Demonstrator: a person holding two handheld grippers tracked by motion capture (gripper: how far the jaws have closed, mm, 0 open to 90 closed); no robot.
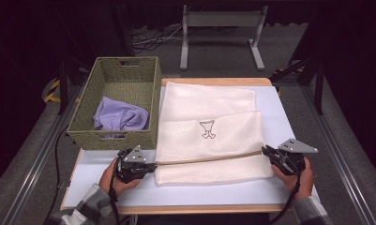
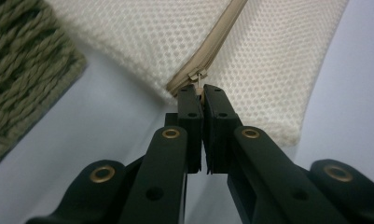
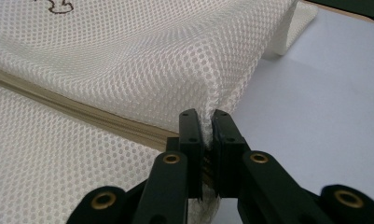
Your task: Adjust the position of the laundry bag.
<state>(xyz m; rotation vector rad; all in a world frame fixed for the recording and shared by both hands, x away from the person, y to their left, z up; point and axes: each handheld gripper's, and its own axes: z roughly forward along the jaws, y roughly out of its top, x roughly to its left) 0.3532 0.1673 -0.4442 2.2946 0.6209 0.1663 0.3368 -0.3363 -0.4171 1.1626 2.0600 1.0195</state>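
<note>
Free room: bare table [image 1: 279,112] surface beyond and outside the right gripper [image 1: 266,151], to the table's far right edge; a bare strip on the near side of both grippers, running between the hands.

Obstacles: woven basket [image 1: 113,105] just beyond the left gripper [image 1: 154,165], its near wall close to the jaws, purple cloth [image 1: 120,117] inside. Mesh bag [image 1: 209,136] spans the whole stretch between the two grippers, each clamped on one end of it, barring level passage there.
</note>
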